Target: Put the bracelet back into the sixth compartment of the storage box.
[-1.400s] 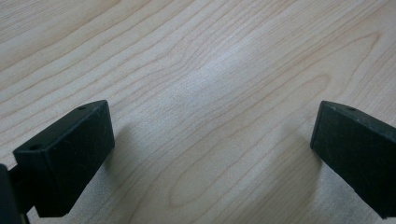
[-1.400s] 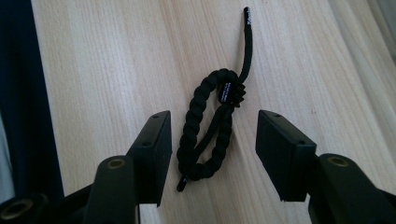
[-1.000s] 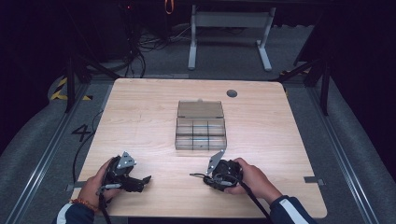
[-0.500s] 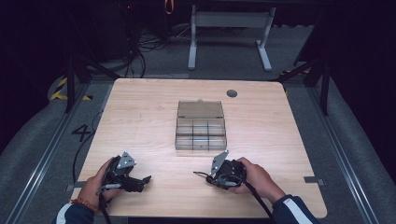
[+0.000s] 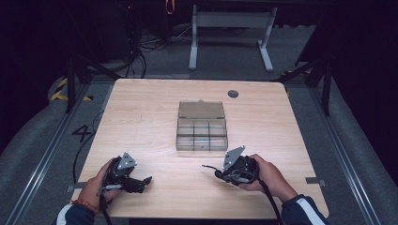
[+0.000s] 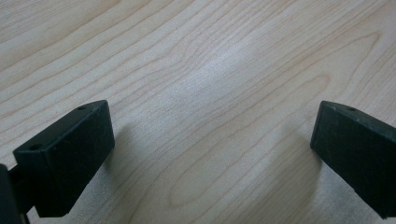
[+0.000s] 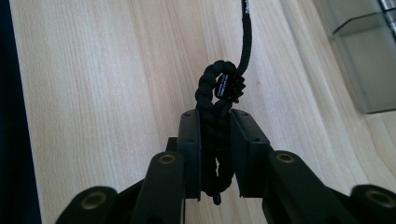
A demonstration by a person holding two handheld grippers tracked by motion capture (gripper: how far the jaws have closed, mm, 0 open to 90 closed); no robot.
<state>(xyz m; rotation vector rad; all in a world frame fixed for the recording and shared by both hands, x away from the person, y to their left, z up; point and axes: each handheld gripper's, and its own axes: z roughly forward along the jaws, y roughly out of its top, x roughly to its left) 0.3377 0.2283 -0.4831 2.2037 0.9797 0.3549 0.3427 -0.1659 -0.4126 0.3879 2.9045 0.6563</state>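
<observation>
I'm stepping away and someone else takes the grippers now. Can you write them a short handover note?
Right gripper: shut on the black braided cord, held near the table's front edge, in front of the compartment box.
Left gripper: open, nothing between its jaws, low over bare wood at the front left.
Compartment box: mid-table, lid open and leaning back; what the compartments hold is too small to tell.
Done: cord is gripped.
Left: probably carry the cord to the box and place it in a compartment; the left gripper is free to help.
</observation>
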